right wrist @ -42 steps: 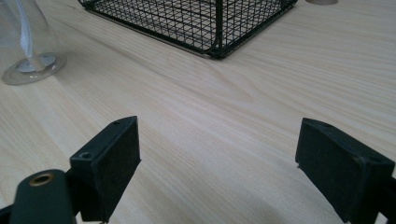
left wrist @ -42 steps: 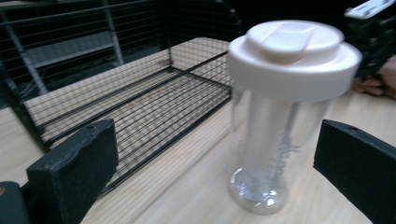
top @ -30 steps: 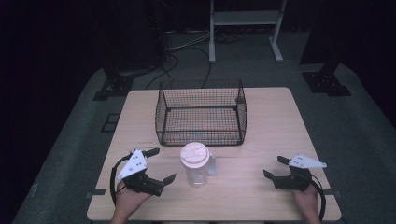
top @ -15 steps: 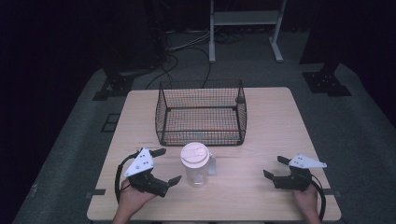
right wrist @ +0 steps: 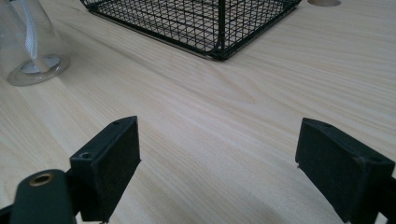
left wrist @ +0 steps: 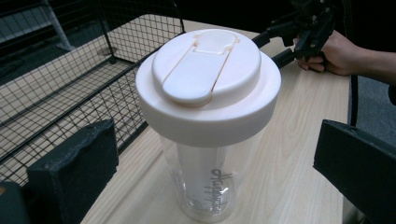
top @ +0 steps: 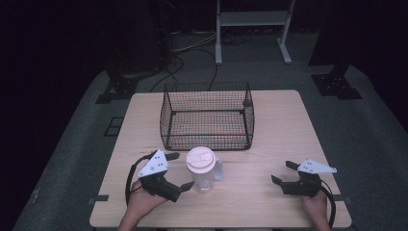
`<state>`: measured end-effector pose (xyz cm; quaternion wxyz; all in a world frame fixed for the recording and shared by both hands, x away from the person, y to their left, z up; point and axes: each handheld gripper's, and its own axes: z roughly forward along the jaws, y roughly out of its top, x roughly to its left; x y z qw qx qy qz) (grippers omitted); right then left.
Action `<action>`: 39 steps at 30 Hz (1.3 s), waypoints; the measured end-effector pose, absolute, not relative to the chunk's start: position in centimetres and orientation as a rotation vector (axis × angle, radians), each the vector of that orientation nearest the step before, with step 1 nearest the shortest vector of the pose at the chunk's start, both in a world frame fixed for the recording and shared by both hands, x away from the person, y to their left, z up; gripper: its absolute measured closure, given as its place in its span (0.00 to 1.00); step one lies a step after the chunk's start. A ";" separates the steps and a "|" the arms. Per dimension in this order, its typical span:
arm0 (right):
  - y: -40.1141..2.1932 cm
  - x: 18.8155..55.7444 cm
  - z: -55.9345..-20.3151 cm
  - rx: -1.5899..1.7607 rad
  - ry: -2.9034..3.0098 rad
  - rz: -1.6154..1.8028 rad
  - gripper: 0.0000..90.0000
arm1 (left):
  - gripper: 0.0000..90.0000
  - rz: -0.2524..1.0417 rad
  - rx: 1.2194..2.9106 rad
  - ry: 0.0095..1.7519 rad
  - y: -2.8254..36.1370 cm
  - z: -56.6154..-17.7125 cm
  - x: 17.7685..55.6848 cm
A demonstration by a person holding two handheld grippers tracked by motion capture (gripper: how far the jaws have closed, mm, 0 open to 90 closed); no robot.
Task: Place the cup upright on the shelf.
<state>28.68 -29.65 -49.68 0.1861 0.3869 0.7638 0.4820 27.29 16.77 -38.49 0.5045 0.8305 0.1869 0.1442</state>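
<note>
Clear plastic tumbler [left wrist: 208, 186] with a broad cream lid [left wrist: 208, 88], upright on the pale wooden table [left wrist: 299, 121], set between the left gripper [left wrist: 215, 172]'s two black jaws, which stand wide apart and clear of its sides. Black wire basket [left wrist: 70, 79] at left, just beside the tumbler. Far corner, top right: a hand [left wrist: 338, 53] grasping the right gripper [left wrist: 280, 44], its jaws pointing this way, parted.
</note>
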 end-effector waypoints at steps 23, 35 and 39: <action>-29.7 28.7 -49.7 1.086 2.154 1.364 0.14 | 0.00 0.297 2.068 0.452 14.6 -38.6 29.0; -29.7 28.7 -49.7 1.083 2.155 1.365 0.14 | 0.00 0.273 2.130 0.450 13.1 -38.7 30.1; -29.7 28.7 -49.7 1.084 2.154 1.367 0.14 | 0.00 0.285 2.159 0.444 12.6 -38.6 30.4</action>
